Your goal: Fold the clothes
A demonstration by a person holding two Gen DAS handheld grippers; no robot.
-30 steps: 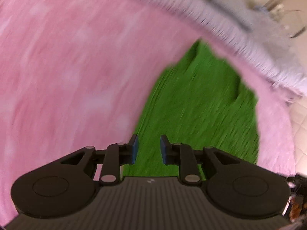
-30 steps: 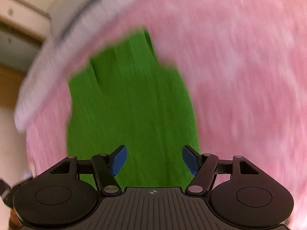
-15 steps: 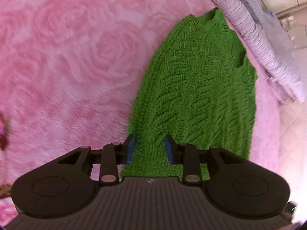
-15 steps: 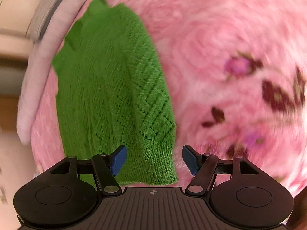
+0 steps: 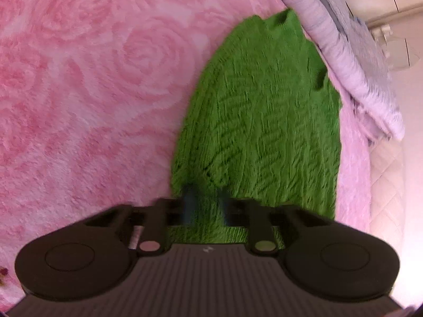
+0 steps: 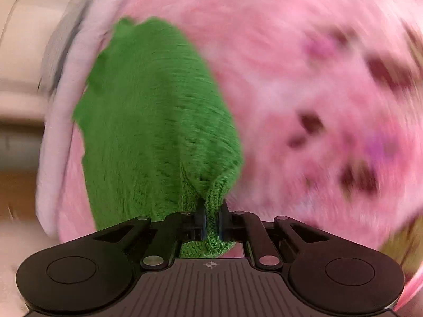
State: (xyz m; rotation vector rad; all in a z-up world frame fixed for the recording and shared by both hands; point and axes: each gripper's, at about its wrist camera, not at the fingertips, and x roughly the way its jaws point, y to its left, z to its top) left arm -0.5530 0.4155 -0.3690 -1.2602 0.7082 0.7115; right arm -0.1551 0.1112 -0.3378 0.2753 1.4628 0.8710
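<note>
Green knit sweater [image 5: 264, 121] lies spread on a pink rose-patterned blanket [image 5: 87, 84], its length running away from you toward a pale lilac rolled cover [image 5: 351, 63] along the far edge. Its far end nearly touches that cover.

Your left gripper [image 5: 206, 206] sits over the sweater's near hem, close to its left edge. The fingers [image 5: 188, 206] stand apart with a narrow gap and green knit showing between them. Motion blur smears the tips; you cannot tell from this view whether they press into the cloth or hang just above it. No fabric is pinched there.

Your right gripper [image 6: 211, 218] is closed tight on the sweater [image 6: 148, 121]. The fingers [image 6: 201, 218] are drawn together on a bunched fold of the ribbed hem at the sweater's near right corner. The knit rises to a peak at the grip, with a crease running back from it into the body of the garment. A small tuft of hem pokes out on your side of the fingers, over the gripper body.

In the right wrist view the blanket [image 6: 304, 52] is heavily blurred; dark and purple blotches in its pattern show to the right. The lilac cover [image 6: 76, 52] curves along the sweater's left side there. Beyond it, beige shapes, too smeared to identify.
</note>
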